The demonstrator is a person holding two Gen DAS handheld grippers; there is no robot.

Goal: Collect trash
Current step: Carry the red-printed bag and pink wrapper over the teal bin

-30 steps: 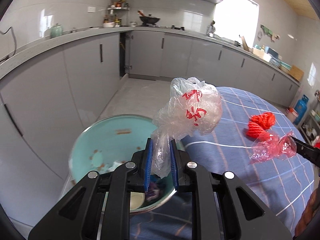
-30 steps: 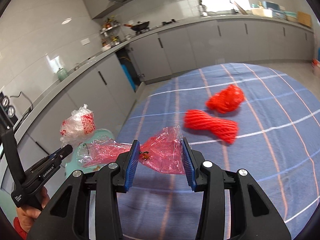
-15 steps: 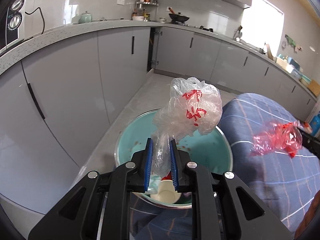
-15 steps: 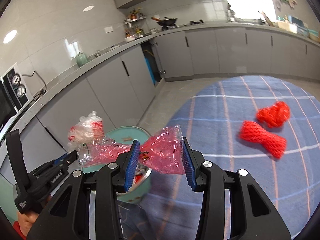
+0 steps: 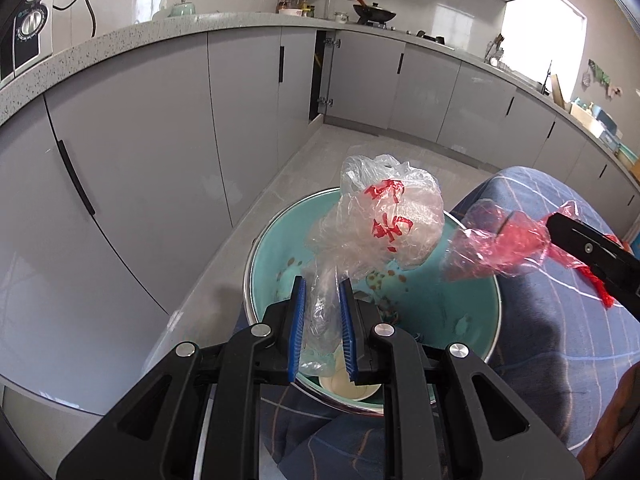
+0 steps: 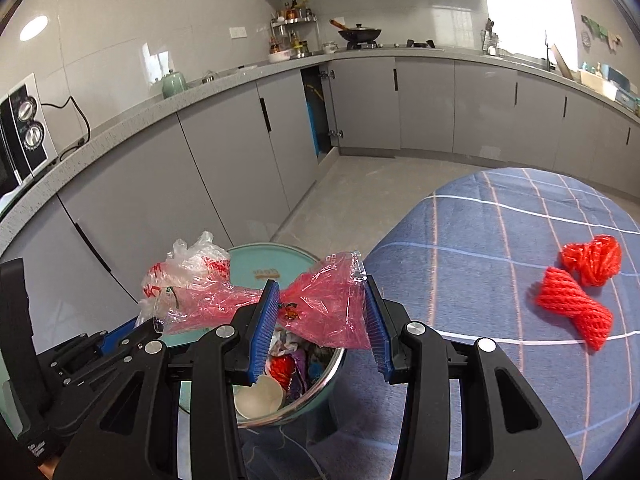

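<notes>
My left gripper (image 5: 322, 330) is shut on a clear plastic bag with red print (image 5: 380, 224) and holds it above a teal trash bin (image 5: 460, 312). My right gripper (image 6: 322, 320) holds a red transparent wrapper (image 6: 320, 308) between its jaws, above the same bin (image 6: 256, 264). The wrapper also shows in the left wrist view (image 5: 496, 248), beside the clear bag. The bin holds an eggshell (image 6: 258, 398) and mixed scraps. The left gripper and its bag (image 6: 192, 268) show at the left of the right wrist view.
The bin stands by a round table with a blue checked cloth (image 6: 500, 280). Two red mesh nets (image 6: 576, 312) lie on the cloth at the right. Grey kitchen cabinets (image 5: 140, 152) and a tiled floor (image 6: 380, 184) lie behind.
Both grippers have swung left from the table to above the teal bin, each still holding its bag. The bin now sits under the jaws.
</notes>
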